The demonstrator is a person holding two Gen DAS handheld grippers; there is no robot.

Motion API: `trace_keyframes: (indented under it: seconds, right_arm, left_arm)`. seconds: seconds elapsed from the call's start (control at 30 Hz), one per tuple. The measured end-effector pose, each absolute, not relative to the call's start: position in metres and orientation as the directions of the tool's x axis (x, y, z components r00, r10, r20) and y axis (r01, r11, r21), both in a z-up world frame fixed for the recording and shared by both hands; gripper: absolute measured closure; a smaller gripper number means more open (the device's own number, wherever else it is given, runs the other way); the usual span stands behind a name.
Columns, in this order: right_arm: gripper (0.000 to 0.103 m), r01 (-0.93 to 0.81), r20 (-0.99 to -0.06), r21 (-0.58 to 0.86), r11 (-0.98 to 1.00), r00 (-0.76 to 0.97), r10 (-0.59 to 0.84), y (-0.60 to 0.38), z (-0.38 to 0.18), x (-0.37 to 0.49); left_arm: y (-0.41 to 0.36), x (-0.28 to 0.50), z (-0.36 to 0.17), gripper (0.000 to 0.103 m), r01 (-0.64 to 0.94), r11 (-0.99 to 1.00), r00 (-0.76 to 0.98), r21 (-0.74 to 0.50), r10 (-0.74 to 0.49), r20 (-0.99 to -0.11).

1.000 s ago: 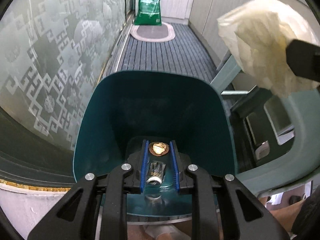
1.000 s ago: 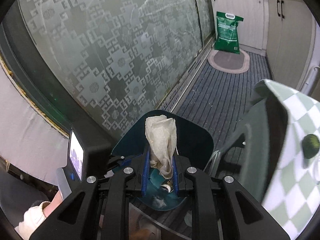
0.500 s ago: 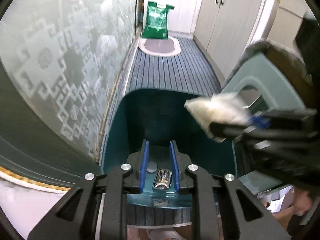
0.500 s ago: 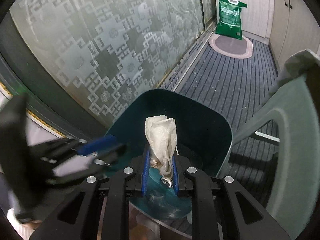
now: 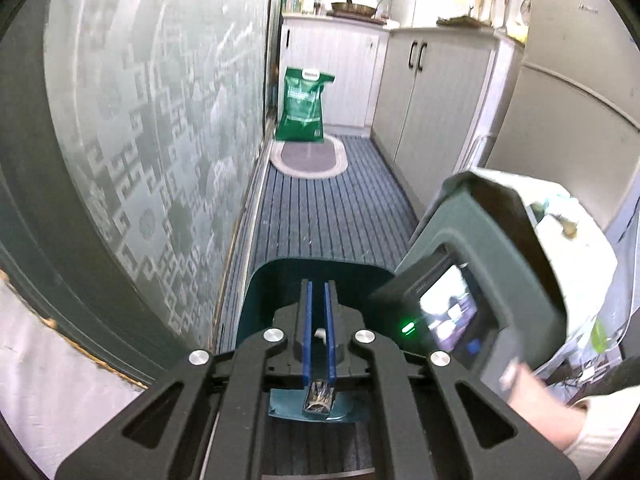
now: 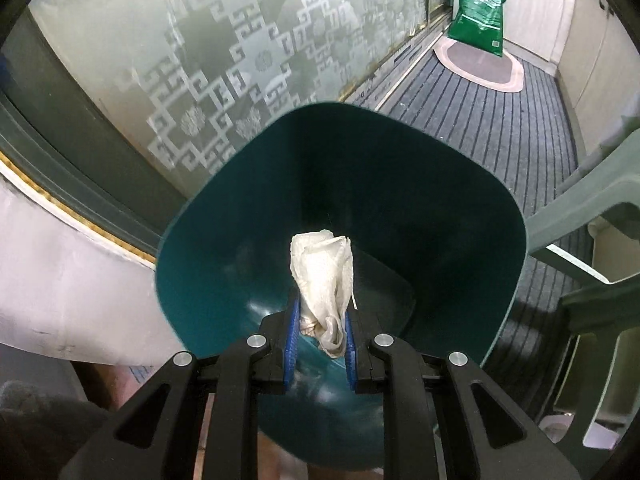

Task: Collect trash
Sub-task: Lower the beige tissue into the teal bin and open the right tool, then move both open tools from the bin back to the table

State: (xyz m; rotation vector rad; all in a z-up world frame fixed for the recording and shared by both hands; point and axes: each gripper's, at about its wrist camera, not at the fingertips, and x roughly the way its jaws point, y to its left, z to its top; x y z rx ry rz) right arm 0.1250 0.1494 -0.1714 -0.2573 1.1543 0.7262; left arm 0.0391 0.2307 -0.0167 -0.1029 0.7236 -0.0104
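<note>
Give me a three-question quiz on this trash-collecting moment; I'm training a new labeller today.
1. True or false: the right gripper is shut on a crumpled tissue.
2. What lies straight beyond the tissue? A) teal bin B) green bag C) oval mat
3. Fill in: the left gripper has its blue pads nearly ____.

Key: 1 true; 2 A; 3 closed, with nothing clearly held between them.

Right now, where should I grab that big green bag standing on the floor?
Probably the white handle at the top of the green bag, reaching down from above: it stands upright, so its top edge is free.
</note>
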Motion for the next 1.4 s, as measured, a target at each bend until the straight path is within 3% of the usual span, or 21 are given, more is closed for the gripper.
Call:
trace_keyframes:
  seconds: [0.17, 0.43, 0.67, 0.77, 1.0, 1.4]
  right_arm:
    - [0.081, -0.648, -0.921, 0.125, 0.751, 0.205, 0.33, 0.149, -0.194, 0.122]
    - [0.056, -0.656, -0.919, 0.098, 0.749, 0.228, 0.32, 0.145, -0.19, 0.116]
    - [0.055, -0.668, -0.867, 0.168, 0.725, 0.249, 0.431, 0.137, -0.143, 0.109]
    - [0.055, -0.688, -0.835, 0.18, 0.703, 0.27, 0.479, 0.134, -0.116, 0.102]
    - [0.055, -0.717, -0.743, 0.155, 0.679, 0.369, 0.559, 0.112, -0.041, 0.085]
    - [0.056, -0.624, -0.65, 0.061, 0.779, 0.568, 0.506, 0.0, 0.024, 0.097]
  left_arm:
    - [0.228, 0.031, 0.005, 0.096, -0.023, 0.995, 0.782, -0.098, -0.043, -0.622]
    - [0.218, 0.028, 0.026, 0.096, -0.02, 0.997, 0.813, -0.073, -0.026, -0.582]
    - [0.209, 0.023, 0.049, 0.092, -0.016, 0.996, 0.843, -0.084, -0.032, -0.536]
    - [0.208, 0.02, 0.059, 0.086, -0.018, 0.996, 0.855, -0.087, -0.03, -0.518]
    - [0.202, 0.018, 0.08, 0.08, -0.026, 0.99, 0.877, -0.138, -0.044, -0.479]
    - [0.133, 0.036, 0.088, 0.07, 0.084, 0.989, 0.87, -0.122, -0.133, -0.475]
